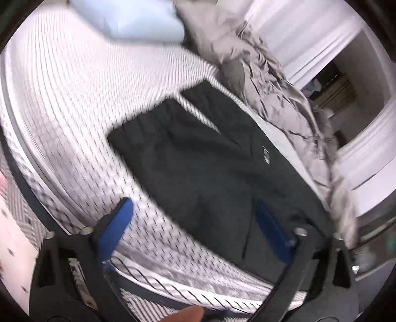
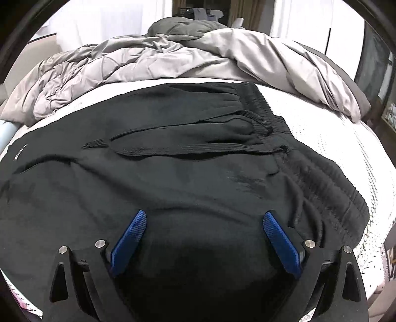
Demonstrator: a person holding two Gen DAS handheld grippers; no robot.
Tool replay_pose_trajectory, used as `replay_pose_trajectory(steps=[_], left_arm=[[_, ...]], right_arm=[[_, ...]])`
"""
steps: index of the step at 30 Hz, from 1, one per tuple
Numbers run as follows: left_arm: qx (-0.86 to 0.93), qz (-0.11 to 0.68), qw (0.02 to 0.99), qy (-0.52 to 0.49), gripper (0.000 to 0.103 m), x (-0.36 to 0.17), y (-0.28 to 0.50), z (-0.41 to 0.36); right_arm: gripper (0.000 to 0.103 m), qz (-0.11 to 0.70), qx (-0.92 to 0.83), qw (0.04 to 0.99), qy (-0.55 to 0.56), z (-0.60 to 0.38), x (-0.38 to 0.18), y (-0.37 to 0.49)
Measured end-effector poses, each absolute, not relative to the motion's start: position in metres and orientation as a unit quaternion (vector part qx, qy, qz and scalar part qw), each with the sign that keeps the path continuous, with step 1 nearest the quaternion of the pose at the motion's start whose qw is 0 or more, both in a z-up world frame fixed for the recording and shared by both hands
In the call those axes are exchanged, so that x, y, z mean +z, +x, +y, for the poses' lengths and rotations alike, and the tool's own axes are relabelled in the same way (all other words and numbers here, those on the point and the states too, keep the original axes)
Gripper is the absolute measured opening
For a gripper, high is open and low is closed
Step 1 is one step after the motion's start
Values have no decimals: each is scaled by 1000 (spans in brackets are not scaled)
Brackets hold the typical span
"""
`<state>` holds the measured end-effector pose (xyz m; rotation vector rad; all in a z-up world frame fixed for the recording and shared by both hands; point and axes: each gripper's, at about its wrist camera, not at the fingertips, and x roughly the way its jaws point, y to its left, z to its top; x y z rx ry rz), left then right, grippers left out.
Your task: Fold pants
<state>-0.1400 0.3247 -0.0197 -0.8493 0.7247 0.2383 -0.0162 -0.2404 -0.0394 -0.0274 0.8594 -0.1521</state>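
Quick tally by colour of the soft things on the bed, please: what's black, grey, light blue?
Black: 1, the pants
Grey: 1, the rumpled comforter
Light blue: 1, the pillow
Total: 3, all lying on the white mattress

Blurred left view, sharp right

One pair of black pants (image 2: 173, 178), one grey duvet (image 2: 153, 64), one pale blue pillow (image 1: 128, 19), two grippers, left gripper (image 1: 195, 210), right gripper (image 2: 204, 218)
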Motion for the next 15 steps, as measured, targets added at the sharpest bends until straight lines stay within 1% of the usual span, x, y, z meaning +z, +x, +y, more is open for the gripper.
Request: replay_pose_trajectory(steps=[1, 3, 4, 8, 11, 13, 14, 15], left_arm=[[106, 346, 837, -411, 80, -28, -132, 331], [98, 345, 837, -413, 75, -32, -124, 332], [97, 343, 840, -410, 70, -35, -117, 335], [72, 334, 845, -411, 67, -37, -105, 331], [65, 342, 846, -405, 58, -41, -89, 324], [68, 347, 845, -401, 44, -43, -75, 321], [76, 346, 848, -393, 39, -43, -68, 319], [86, 348, 849, -389, 26, -43, -64, 318]], right_arm=[[97, 416, -72, 907, -15, -240, -40, -15], [97, 416, -71, 907, -18, -238, -40, -15], [97, 416, -71, 907, -18, -238, -40, -15], [97, 415, -69, 907, -24, -234, -40, -17], [97, 414, -64, 908, -25, -234, -40, -17], [97, 411, -54, 910, -12, -236, -38, -19], [97, 407, -46, 912, -3, -237, -36, -21], [97, 397, -29, 917, 20, -243, -30, -25]])
